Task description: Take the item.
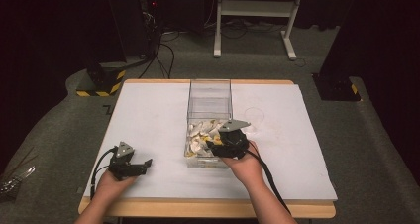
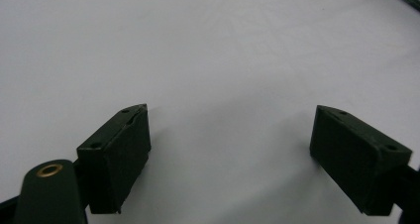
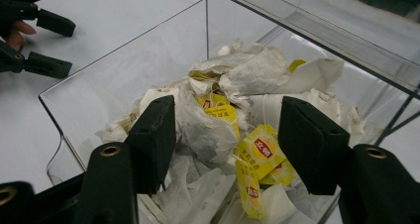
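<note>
Teabags [image 3: 218,120], crumpled white with yellow tags, heaped.

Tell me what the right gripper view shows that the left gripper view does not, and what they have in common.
The right gripper view alone shows the clear box with its pile of tea bags, some with yellow tags. The right claw is open above that pile, and the other claw lies farther off on the table.

The left gripper view alone shows the left claw from close up, open over bare surface with nothing between its jaws.

Both show the white table and a pair of black jaws spread apart.
</note>
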